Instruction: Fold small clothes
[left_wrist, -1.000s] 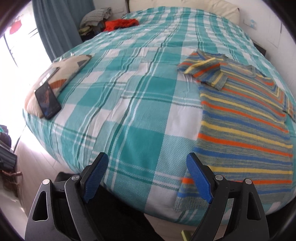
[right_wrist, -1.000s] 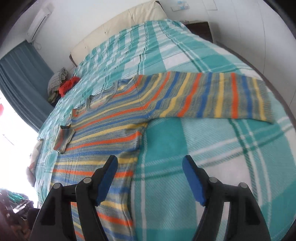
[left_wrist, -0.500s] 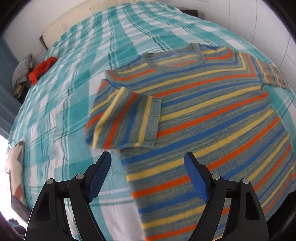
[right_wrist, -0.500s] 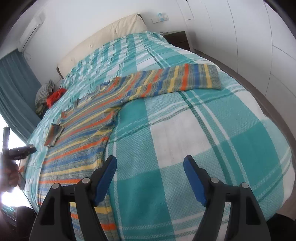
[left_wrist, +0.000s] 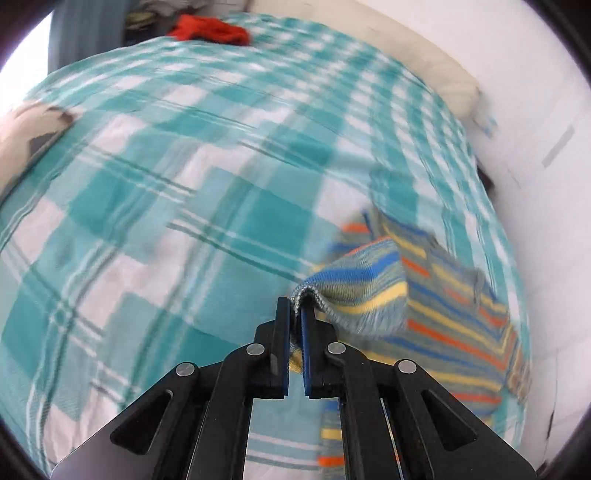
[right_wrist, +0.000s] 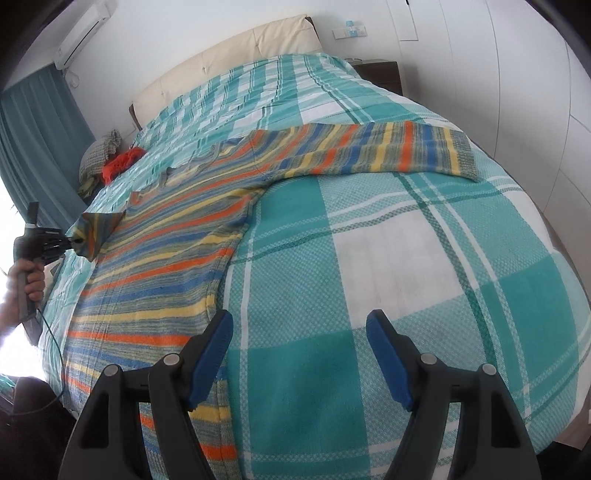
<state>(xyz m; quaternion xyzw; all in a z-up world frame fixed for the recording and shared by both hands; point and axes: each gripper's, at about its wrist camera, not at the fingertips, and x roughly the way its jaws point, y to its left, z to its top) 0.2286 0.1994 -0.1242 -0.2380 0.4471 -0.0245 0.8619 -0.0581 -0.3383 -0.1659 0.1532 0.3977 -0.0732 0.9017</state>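
Observation:
A striped knit sweater (right_wrist: 177, 254), grey with orange, blue and yellow bands, lies spread on the teal plaid bed (right_wrist: 424, 258). Its right sleeve (right_wrist: 388, 151) lies stretched out flat. My left gripper (left_wrist: 295, 310) is shut on the cuff of the left sleeve (left_wrist: 354, 291) and holds it lifted off the bed; it also shows in the right wrist view (right_wrist: 70, 242). My right gripper (right_wrist: 299, 354) is open and empty, above the bed just right of the sweater's hem.
A red garment (left_wrist: 210, 31) and a folded checked cloth (right_wrist: 105, 153) lie at the far side by the blue curtain (right_wrist: 40, 140). A cream headboard (right_wrist: 229, 59) backs the bed. White cupboard doors (right_wrist: 517, 81) stand on the right. A nightstand (right_wrist: 380, 72) is by the wall.
My left gripper has closed on the folded left sleeve's cuff and lifted it outward. My right gripper stays open and has shifted only slightly over the bed.

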